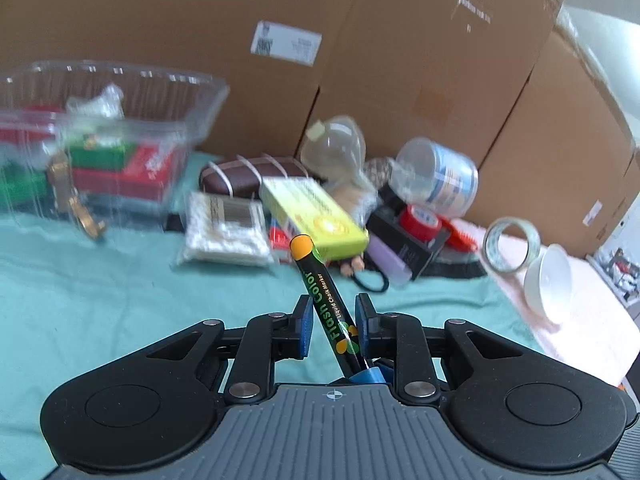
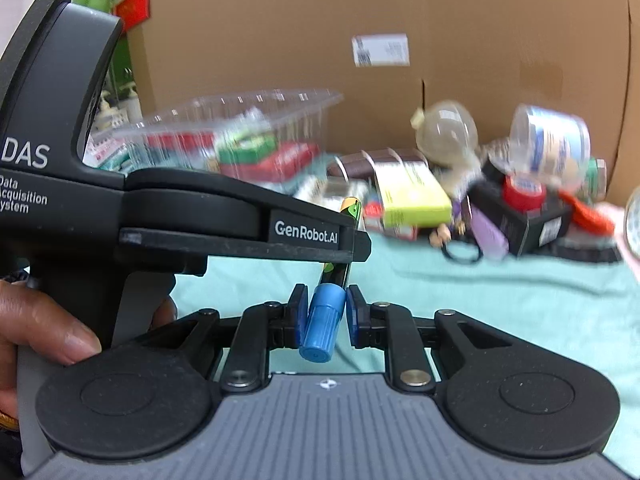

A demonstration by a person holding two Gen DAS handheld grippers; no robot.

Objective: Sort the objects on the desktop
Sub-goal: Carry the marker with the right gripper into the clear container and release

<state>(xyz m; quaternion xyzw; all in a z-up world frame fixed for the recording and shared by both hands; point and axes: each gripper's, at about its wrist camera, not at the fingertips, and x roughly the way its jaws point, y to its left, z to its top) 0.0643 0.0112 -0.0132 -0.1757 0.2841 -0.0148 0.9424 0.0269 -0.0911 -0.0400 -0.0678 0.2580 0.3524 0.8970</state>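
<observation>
A black chalk marker point(image 1: 325, 294) with an orange end and a blue cap point(image 2: 322, 326) is held between both grippers. My left gripper point(image 1: 333, 322) is shut on its barrel; the orange end points toward the pile. My right gripper point(image 2: 325, 312) is shut on the blue cap, just below the left gripper's body point(image 2: 240, 216). A clear plastic container point(image 1: 100, 140) holding red and green boxes stands at the back left. The pile of loose objects point(image 1: 340, 216) lies beyond the marker.
The pile holds a yellow-green box point(image 1: 316, 216), cotton swabs point(image 1: 224, 232), red tape point(image 1: 420, 222), a plastic cup point(image 1: 436, 176) and a black box point(image 1: 404, 240). A clear tape roll point(image 1: 512, 244) and white bowl point(image 1: 548, 280) lie right. Cardboard boxes point(image 1: 400, 60) stand behind the teal cloth point(image 1: 100, 300).
</observation>
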